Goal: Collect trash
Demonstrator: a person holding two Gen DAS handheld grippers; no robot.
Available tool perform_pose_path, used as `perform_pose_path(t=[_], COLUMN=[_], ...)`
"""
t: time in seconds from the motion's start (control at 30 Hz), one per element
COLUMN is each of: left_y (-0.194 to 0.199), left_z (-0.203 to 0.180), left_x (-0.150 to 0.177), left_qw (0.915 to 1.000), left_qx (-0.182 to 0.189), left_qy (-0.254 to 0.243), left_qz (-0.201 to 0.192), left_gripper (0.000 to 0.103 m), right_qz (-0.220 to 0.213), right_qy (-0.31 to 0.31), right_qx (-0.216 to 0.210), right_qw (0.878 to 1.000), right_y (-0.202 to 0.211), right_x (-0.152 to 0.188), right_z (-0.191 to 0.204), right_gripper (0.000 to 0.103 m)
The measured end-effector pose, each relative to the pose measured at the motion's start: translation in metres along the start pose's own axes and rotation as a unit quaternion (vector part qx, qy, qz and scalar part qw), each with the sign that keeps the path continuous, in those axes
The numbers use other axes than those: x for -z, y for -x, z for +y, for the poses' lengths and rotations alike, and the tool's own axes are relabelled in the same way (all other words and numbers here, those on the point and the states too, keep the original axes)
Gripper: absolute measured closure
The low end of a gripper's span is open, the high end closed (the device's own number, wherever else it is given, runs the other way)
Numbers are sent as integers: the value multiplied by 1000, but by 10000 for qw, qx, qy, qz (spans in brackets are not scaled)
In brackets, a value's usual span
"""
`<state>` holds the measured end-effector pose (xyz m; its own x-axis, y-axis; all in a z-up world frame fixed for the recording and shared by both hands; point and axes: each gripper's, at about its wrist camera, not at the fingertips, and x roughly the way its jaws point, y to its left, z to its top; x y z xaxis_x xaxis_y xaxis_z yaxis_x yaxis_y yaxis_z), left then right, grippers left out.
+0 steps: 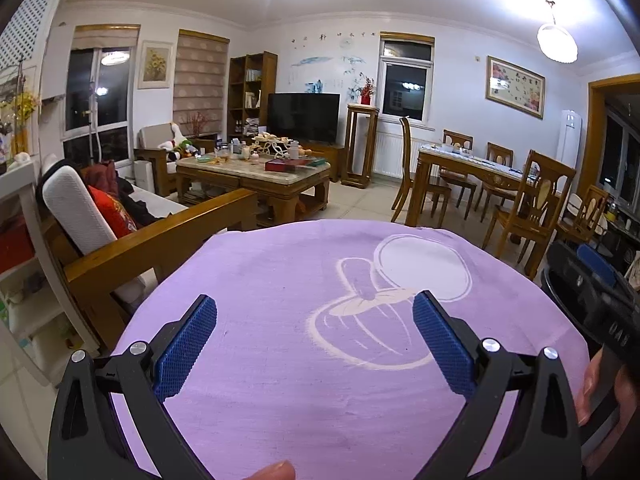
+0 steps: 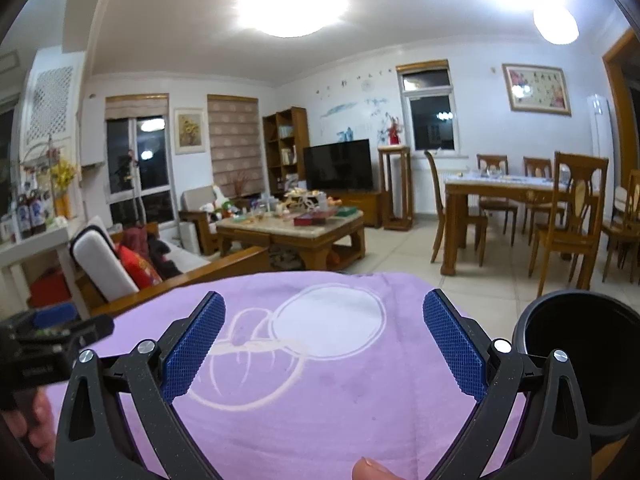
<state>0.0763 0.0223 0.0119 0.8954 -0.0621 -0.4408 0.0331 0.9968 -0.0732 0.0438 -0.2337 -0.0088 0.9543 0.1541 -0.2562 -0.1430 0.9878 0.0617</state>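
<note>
Risk: both grippers, left gripper (image 1: 315,338) and right gripper (image 2: 324,346), gape wide and empty above purple cloth (image 1: 280,280); no trash visible there; dark bin (image 2: 576,360) beside cloth could get knocked.

Purple cloth (image 2: 320,380) bare ahead — black bin (image 2: 580,360) right

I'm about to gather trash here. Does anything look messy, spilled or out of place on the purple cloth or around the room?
The purple cloth looks bare, with no trash visible on it. The clutter is on the coffee table: bottles, boxes and small items crowd its top. A dark bin stands at the right, apparently empty.
</note>
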Motion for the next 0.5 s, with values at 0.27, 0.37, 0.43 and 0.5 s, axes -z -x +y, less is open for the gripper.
perform_pose_path(t=[0.27, 0.37, 0.43, 0.5], left_y=[-3, -3, -4, -4], left_z=[8, 11, 10, 9], left_x=[8, 7, 7, 8], left_qw=[9999, 9998, 9998, 9998], left_qx=[-55, -84, -133, -156], left_qy=[129, 182, 165, 138], left_qz=[94, 57, 61, 49], left_gripper=[5, 5, 5, 5], right_qz=[51, 60, 57, 58], right_qy=[-31, -54, -39, -44], right_qx=[-24, -28, -26, -28], right_qw=[10000, 10000, 10000, 10000], right_y=[-4, -5, -5, -6], right_x=[5, 6, 5, 5], right_z=[6, 7, 6, 6], right_gripper=[5, 5, 5, 5])
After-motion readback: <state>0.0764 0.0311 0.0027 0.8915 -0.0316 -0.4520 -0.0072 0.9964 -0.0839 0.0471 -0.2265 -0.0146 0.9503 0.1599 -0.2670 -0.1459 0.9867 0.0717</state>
